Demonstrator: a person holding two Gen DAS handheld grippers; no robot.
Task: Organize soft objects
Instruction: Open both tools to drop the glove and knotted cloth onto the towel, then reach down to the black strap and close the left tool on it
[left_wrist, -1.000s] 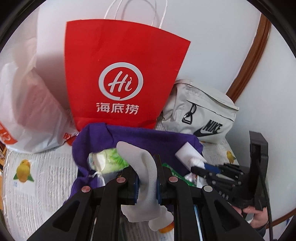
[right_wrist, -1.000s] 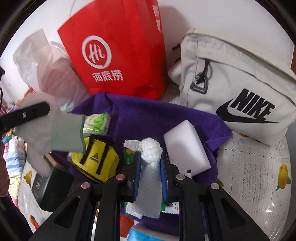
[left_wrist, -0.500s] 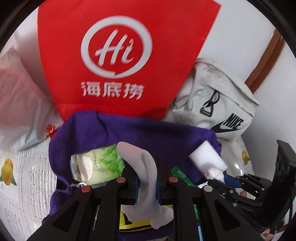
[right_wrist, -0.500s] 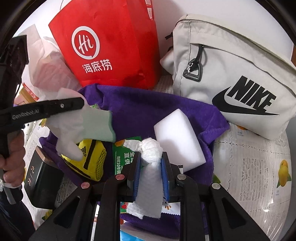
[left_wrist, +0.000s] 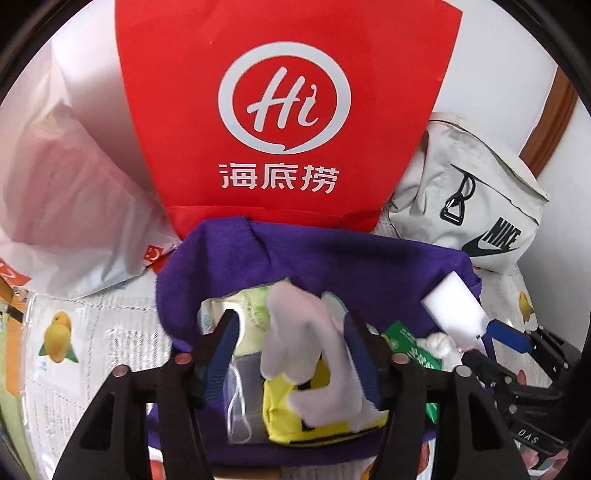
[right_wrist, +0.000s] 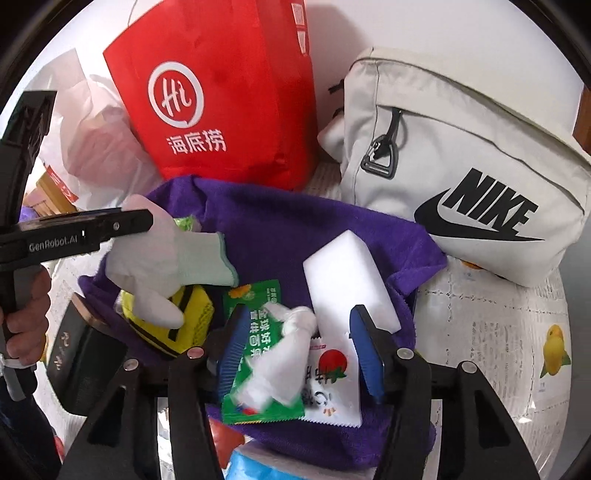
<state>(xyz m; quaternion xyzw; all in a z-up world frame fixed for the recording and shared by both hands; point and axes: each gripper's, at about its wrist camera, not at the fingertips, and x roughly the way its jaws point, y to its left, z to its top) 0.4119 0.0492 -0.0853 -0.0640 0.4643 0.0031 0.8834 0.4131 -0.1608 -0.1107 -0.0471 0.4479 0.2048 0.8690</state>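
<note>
Left wrist view: the left gripper (left_wrist: 290, 349), its jaws just opened wide, brackets a loose white knit glove (left_wrist: 314, 354) lying on a yellow fabric pouch (left_wrist: 295, 417) within the purple towel-lined basket (left_wrist: 332, 258), below a red paper bag (left_wrist: 284, 110). Right wrist view: the right gripper (right_wrist: 299, 350), its jaws likewise just parted, stands around a released crumpled white cloth (right_wrist: 284, 354) on a green sachet (right_wrist: 255, 369), beside a white sponge block (right_wrist: 347, 280); a grey Nike bag (right_wrist: 461, 166) stands behind.

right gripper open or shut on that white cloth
Open. The right gripper jaws have just been opening; both blue pads stand clear of the knotted white cloth lying between them.
</note>
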